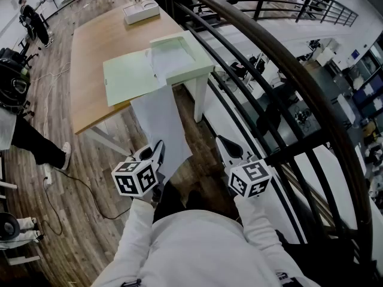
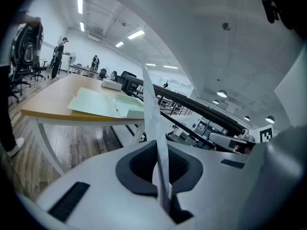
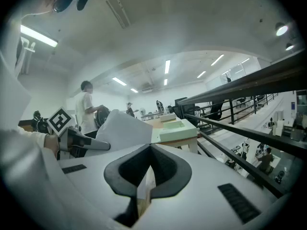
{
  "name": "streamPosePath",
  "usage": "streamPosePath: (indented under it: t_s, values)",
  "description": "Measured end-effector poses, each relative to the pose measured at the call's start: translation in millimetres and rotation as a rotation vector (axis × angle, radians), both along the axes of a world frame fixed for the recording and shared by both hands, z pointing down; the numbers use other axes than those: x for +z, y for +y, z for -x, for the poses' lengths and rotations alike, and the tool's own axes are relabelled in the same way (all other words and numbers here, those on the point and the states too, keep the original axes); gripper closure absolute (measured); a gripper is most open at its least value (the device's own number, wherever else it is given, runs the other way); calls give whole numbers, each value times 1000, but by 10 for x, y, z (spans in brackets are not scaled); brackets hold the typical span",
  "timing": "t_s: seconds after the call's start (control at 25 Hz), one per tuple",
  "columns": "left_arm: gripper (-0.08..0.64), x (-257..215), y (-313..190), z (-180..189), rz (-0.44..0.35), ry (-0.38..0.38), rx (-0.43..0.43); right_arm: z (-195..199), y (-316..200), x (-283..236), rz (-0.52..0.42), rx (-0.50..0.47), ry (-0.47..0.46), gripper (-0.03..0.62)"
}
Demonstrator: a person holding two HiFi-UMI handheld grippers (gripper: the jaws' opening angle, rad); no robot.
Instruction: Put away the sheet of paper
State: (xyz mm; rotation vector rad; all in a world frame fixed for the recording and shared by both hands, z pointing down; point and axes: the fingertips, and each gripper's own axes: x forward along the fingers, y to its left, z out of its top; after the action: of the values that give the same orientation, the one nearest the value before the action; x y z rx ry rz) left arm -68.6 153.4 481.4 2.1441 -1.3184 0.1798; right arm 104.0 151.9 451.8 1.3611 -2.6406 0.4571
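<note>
A white sheet of paper [image 1: 161, 124] hangs in the air in front of the wooden table [image 1: 90, 46], with my left gripper [image 1: 158, 151] shut on its near edge. In the left gripper view the paper [image 2: 154, 123] stands edge-on, pinched between the pads of the left gripper [image 2: 165, 200]. An open pale green folder [image 1: 128, 76] lies on the table's near end, with a pale green tray [image 1: 179, 55] beside it. My right gripper [image 1: 222, 143] hovers to the right of the paper, shut with nothing between its jaws. In the right gripper view the paper [image 3: 127, 128] shows left of the right gripper [image 3: 143, 195].
A black metal railing [image 1: 251, 58] runs close along the right, with a drop to a lower floor behind it. A white box [image 1: 140, 11] sits at the table's far end. A person's leg [image 1: 36, 145] and a cable [image 1: 78, 184] are on the wooden floor at left.
</note>
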Motion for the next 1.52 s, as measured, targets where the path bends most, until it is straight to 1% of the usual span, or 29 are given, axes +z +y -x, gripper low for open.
streamPosePath:
  t_s: [0.28, 0.6, 0.84, 1.2, 1.52]
  values:
    - [543, -108, -37, 8, -65, -52, 5, -13, -15, -7, 5, 20, -14, 568]
    - [543, -136, -74, 5, -58, -38, 4, 40, -22, 5, 20, -21, -40, 566]
    - [543, -187, -151, 10, -65, -40, 21, 8, -112, 39, 32, 4, -57, 566]
    - [543, -304, -677, 70, -69, 0, 12, 2, -562, 104, 79, 13, -83, 566]
    - [543, -392, -1462, 213, -72, 15, 16, 160, -1397, 79, 89, 7, -86, 566]
